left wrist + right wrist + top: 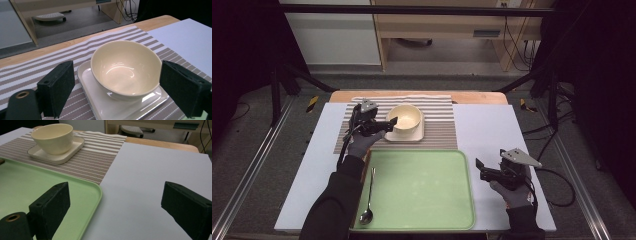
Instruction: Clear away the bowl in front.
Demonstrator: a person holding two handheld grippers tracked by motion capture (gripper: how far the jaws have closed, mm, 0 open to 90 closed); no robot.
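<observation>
A cream bowl (405, 119) (125, 67) (53, 137) stands upright and empty on a small square white plate (392, 138) (112, 110) (62, 157), which lies on a brown-striped mat (439, 125). My left gripper (391, 122) (117, 72) is level at the bowl's left side, jaws spread wide on either side of the bowl in its own view, pads clear of it. My right gripper (479, 169) (115, 195) hovers open over the white table surface just right of the green tray (422, 210) (25, 185), with nothing between its jaws.
A metal spoon (369, 195) lies along the tray's left edge, bowl end toward me, beside my left forearm. The white board (492, 130) covers the wooden table. Beyond the table's far edge are a floor and wooden furniture.
</observation>
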